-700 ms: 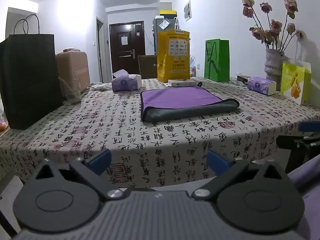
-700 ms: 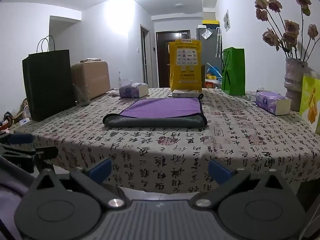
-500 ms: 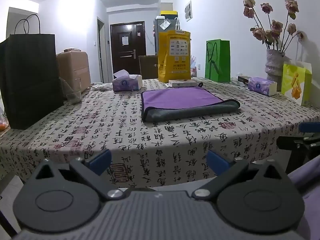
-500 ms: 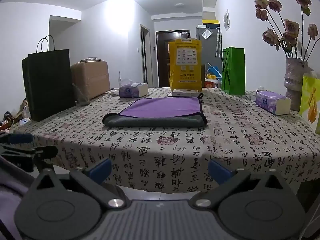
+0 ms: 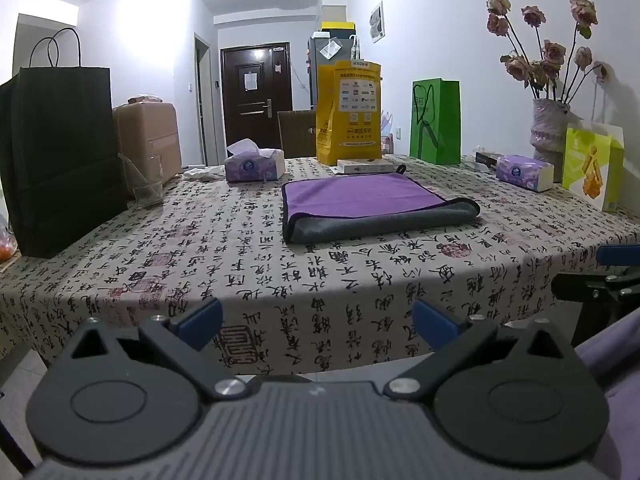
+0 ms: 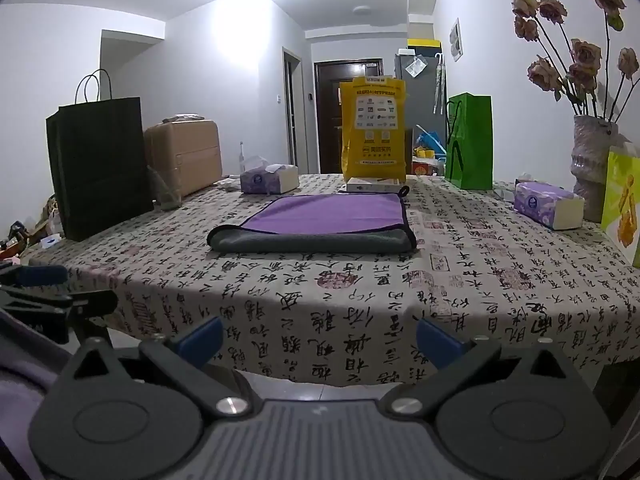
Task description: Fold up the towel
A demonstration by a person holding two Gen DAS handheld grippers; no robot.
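A purple microfibre towel with a grey underside (image 5: 372, 208) lies flat near the centre of the frame on a table covered by a beige cloth printed with black calligraphy (image 5: 240, 264); its near edge is turned over so a grey band faces the camera, and a small dark hanging loop sticks out at its far right corner. In the right wrist view the same towel (image 6: 320, 220) sits at mid-frame, just in front of a flat white box (image 6: 374, 185) and a tall yellow paper bag (image 6: 372, 132). The left gripper (image 5: 316, 318) fills the bottom of its frame, held off the near table edge, its blue-tipped fingers (image 5: 200, 318) spread wide with nothing between them. The right gripper (image 6: 318, 338) is likewise low in its frame, short of the table, jaws wide apart and empty. Each gripper shows in the other's view at the frame edge. At the left of the frame stand a black paper bag with handles (image 5: 60, 152) and a brown cardboard box (image 5: 150, 136); a purple tissue pack (image 5: 254, 164) lies behind the towel to the left. At the right are a green paper bag (image 5: 435, 120), another purple tissue pack (image 5: 524, 172), a grey vase of dried roses (image 5: 550, 132) and a lime-green printed bag (image 5: 592, 164).
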